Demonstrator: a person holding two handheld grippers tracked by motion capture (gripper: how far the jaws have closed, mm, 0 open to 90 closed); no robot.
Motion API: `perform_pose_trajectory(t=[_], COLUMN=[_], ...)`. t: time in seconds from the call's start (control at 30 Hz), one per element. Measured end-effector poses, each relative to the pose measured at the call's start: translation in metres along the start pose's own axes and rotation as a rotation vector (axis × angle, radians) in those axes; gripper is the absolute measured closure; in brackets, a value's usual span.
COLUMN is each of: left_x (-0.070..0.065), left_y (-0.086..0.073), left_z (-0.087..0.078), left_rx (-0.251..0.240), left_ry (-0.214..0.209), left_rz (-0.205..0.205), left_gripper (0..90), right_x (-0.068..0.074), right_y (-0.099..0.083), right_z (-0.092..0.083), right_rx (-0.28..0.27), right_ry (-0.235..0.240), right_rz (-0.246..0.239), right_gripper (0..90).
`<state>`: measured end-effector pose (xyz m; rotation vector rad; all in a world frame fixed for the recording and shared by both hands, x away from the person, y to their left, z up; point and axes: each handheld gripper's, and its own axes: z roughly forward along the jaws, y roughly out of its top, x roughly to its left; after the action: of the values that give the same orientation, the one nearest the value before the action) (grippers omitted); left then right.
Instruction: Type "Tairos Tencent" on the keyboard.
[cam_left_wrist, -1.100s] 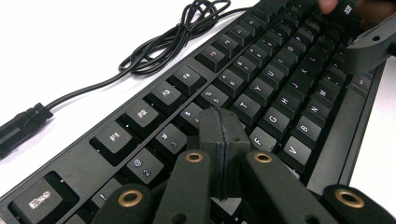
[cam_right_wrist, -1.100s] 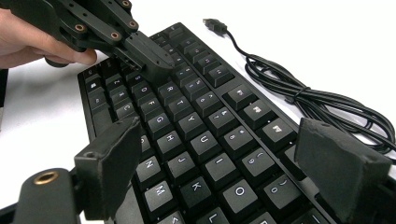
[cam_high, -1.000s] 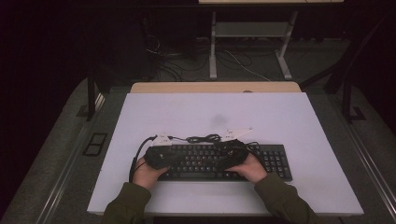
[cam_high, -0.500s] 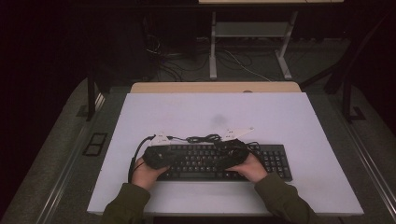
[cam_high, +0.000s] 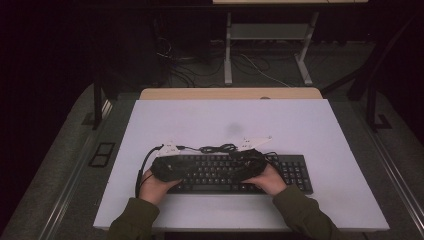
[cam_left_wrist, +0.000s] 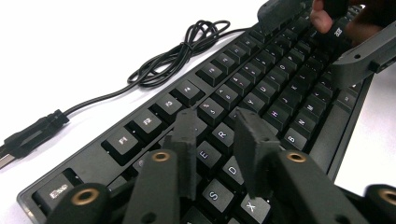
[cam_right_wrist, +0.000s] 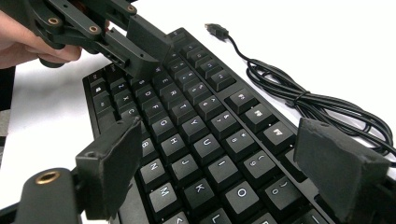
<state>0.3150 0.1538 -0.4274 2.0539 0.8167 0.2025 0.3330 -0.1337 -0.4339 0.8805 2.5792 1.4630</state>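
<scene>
Claws hover over the keyboard (cam_high: 295, 172), which lies near the tabletop's (cam_high: 320, 130) front edge. The left claw (cam_left_wrist: 217, 135), jaws just eased a little apart with nothing between them, sits above the E and D keys; the right claw (cam_right_wrist: 219, 163) gapes wide. Better to press with one jaw tip, straight down, clear of the coiled cable (cam_left_wrist: 182, 51).

One camera looks down from above my side of the table (cam_high: 300, 120). My two jaw cameras sit close over the keyboard (cam_high: 295, 167), facing each other, sharing its keys.
</scene>
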Motion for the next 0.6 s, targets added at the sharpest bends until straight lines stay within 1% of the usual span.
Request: perform_pose_trajectory(t=[0.07,0.1,0.17,0.23,0.27,0.33,0.6], left_x=[0.000,0.000,0.001,0.000,0.000,0.000,-0.001], left_y=[0.000,0.000,0.000,-0.001,-0.001,0.000,-0.001], left_z=[-0.002,-0.002,-0.003,-0.003,-0.003,-0.003,-0.002], left_rx=[-0.003,-0.010,-0.008,-0.010,-0.013,-0.020,-0.025], left_ry=[0.005,0.009,0.014,0.021,0.025,0.028,0.046], left_rz=[-0.002,-0.010,-0.012,-0.018,-0.017,-0.024,-0.031], left_gripper=[61.9,59.4,53.7,49.4,47.5,44.2,34.0], right_x=[0.000,0.001,0.002,0.003,0.004,0.005,0.011], right_y=[0.000,0.000,0.000,0.001,0.001,0.001,0.001], right_z=[0.000,-0.001,-0.001,-0.001,-0.001,-0.001,0.003], right_rx=[0.001,0.002,0.007,0.016,0.017,0.022,0.043], right_ry=[0.005,0.012,0.025,0.041,0.047,0.063,0.097], right_rz=[-0.001,-0.003,-0.007,-0.003,-0.008,-0.016,-0.036], right_gripper=[18.4,21.4,25.2,30.9,33.2,38.2,58.9])
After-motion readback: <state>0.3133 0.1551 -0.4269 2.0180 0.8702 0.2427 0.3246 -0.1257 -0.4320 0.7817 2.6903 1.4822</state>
